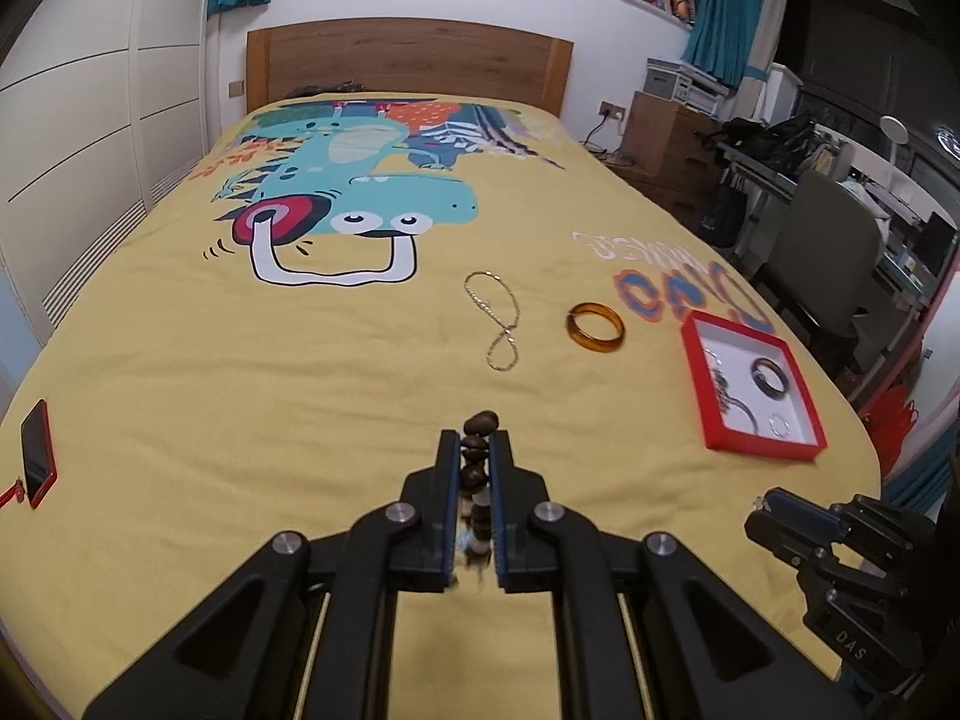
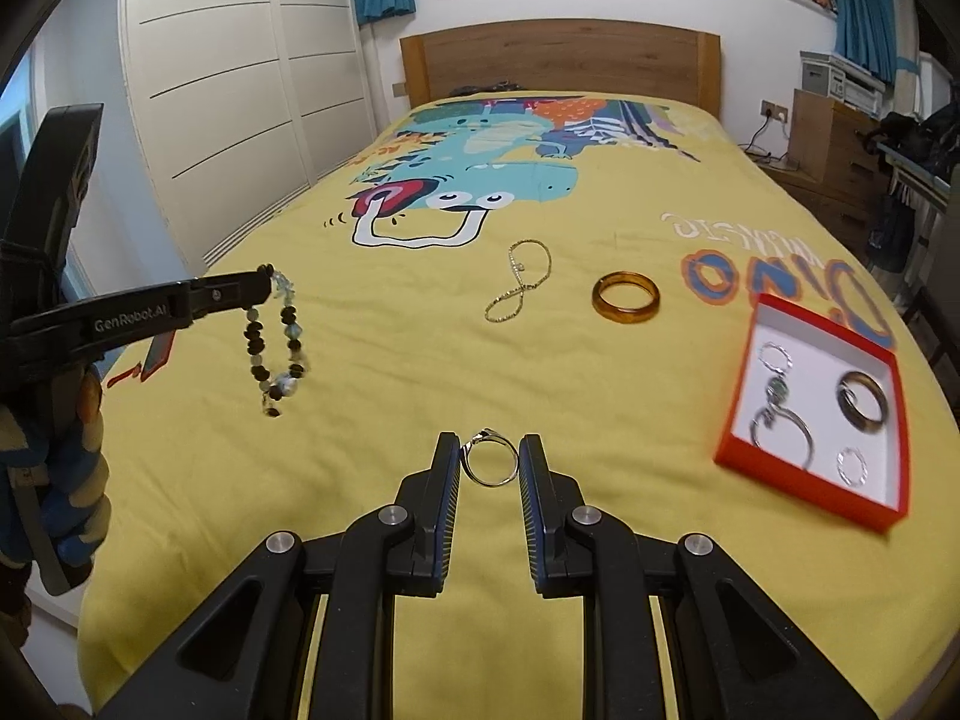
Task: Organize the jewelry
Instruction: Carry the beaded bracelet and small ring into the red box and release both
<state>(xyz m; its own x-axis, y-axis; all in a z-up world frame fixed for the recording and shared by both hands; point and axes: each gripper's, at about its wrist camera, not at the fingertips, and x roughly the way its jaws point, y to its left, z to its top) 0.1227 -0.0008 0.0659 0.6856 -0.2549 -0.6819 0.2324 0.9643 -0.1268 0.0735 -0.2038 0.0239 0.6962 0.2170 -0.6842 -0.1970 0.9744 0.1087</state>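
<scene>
My left gripper [image 1: 477, 441] is shut on a dark beaded bracelet [image 1: 478, 468]; in the right wrist view that bracelet [image 2: 277, 348] dangles from the left gripper [image 2: 264, 287] above the bed. My right gripper [image 2: 489, 450] is shut on a silver ring [image 2: 490, 461] held between its pads; the right gripper [image 1: 774, 507] shows at the lower right of the left wrist view. A red jewelry box [image 2: 807, 495] [image 1: 696, 384] with a white inside lies on the bed at the right, holding a dark bangle [image 2: 864, 399], silver hoops and a small ring. A gold chain [image 2: 519, 288] [image 1: 495, 318] and an amber bangle [image 2: 626, 296] [image 1: 596, 327] lie on the blanket.
The yellow dinosaur blanket [image 1: 240, 372] covers the bed. A red phone [image 1: 39, 453] lies at its left edge. White wardrobe doors [image 2: 240, 90] stand to the left, a wooden headboard [image 2: 558, 60] at the back, a dresser [image 1: 666, 144] and chair [image 1: 822, 252] to the right.
</scene>
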